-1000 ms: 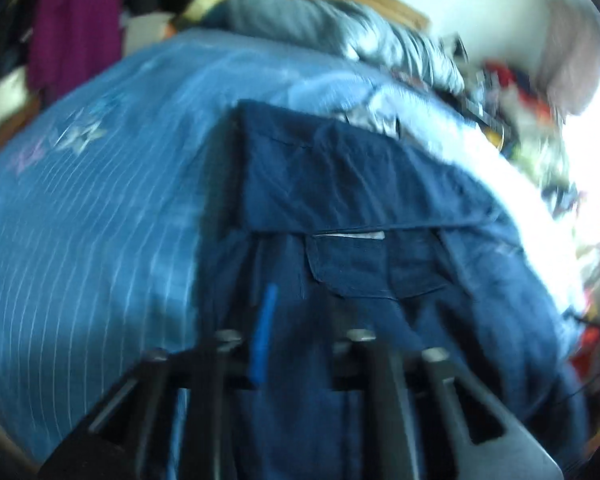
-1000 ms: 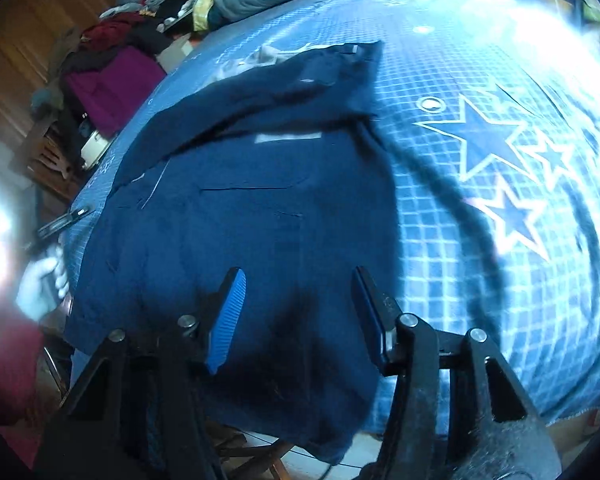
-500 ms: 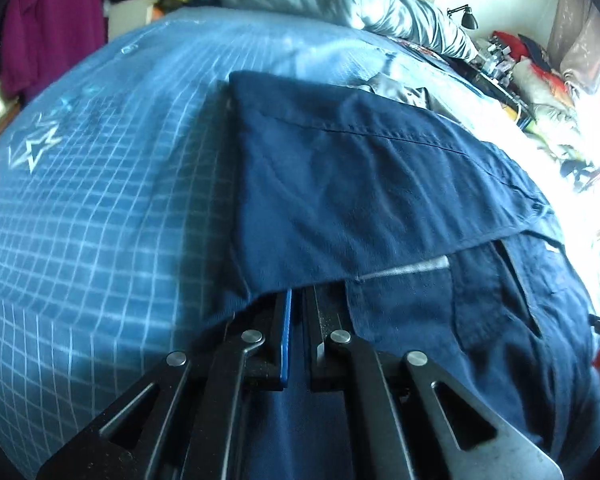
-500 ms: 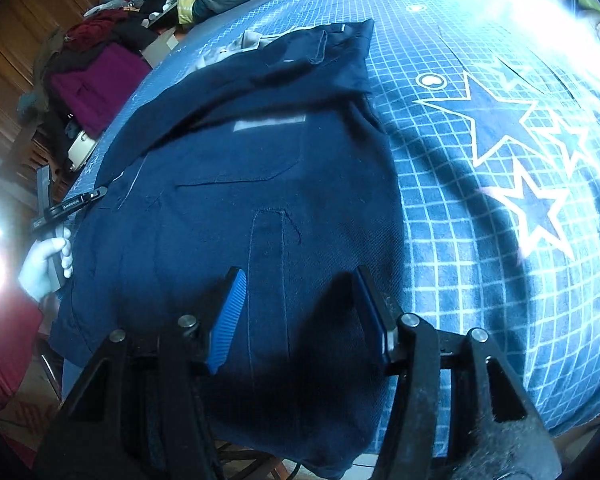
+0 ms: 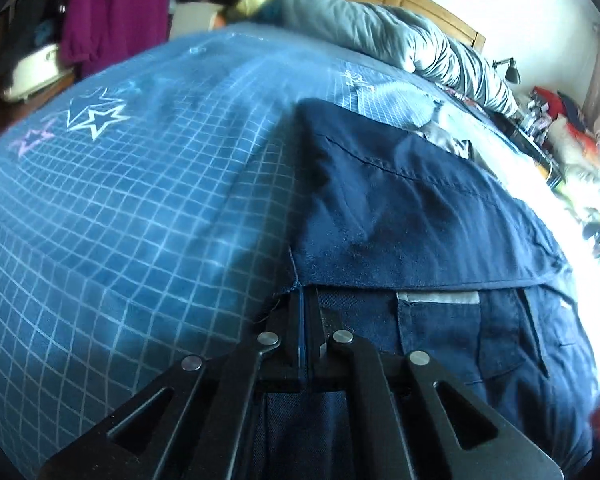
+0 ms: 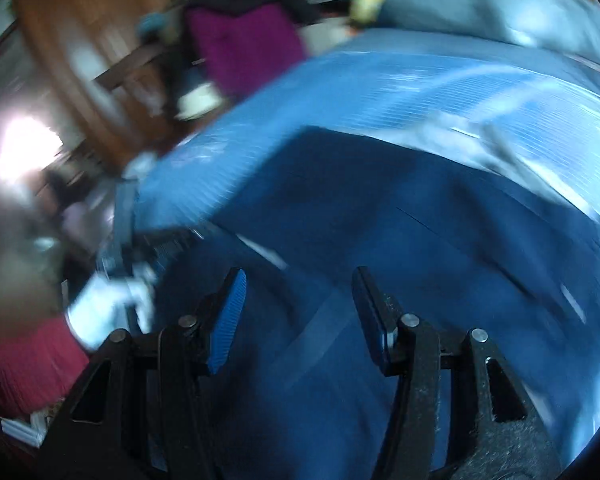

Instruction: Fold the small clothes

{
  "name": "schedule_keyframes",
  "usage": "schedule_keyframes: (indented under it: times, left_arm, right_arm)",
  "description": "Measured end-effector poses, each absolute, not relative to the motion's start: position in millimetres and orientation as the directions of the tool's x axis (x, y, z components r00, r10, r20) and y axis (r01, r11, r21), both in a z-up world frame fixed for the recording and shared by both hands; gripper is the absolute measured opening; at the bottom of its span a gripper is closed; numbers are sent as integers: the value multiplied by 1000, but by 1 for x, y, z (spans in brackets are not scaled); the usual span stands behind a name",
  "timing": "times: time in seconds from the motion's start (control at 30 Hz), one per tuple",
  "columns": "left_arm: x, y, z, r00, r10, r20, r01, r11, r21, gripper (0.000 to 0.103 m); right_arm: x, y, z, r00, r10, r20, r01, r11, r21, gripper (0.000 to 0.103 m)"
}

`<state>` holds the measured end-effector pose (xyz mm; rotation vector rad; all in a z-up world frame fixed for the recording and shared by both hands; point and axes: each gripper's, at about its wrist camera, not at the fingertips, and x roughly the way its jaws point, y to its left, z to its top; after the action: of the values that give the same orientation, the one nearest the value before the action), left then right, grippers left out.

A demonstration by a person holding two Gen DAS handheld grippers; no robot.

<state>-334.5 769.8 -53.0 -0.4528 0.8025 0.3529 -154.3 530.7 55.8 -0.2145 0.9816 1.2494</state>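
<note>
One navy garment (image 5: 412, 216), two grippers: left gripper (image 5: 309, 312) pinching it, right gripper (image 6: 298, 312) spread.

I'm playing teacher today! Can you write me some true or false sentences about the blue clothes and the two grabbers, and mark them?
1. The left gripper is shut on the edge of the navy garment. True.
2. The right gripper is pinching the garment too. False: its jaws stand wide apart, holding nothing.
3. The garment lies on a red blanket. False: it lies on a blue bedspread with a white grid and stars.
4. Part of the garment is folded over itself. True: a flap covers its upper half.
5. A grey duvet is bunched at the bed's far end. True.
</note>
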Motion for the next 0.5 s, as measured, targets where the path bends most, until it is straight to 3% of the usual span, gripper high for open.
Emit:
schedule_keyframes:
  times: [0.1,0.33,0.4,0.5]
  left_arm:
    - [-336,769,-54,648,139,-749,-472,846,-250,6]
    - [-344,776,-58,674,101,-732,-468,824,-318,7]
    - [-347,781,-61,680,85,-728,-473,810,-348,7]
    - [-350,784,-61,696,61,-716,-468,795,-387,7]
  right_arm:
    - [-158,620,34,-122,655,-746,-892,258,372,43]
    - [-179,732,-35,-315,491,-812,-902,112,418,38]
    - [-177,742,-39,-327,514,-793,-895,100,435,29]
    - [-174,761,-48,-340,534,-774,-876,120,468,26]
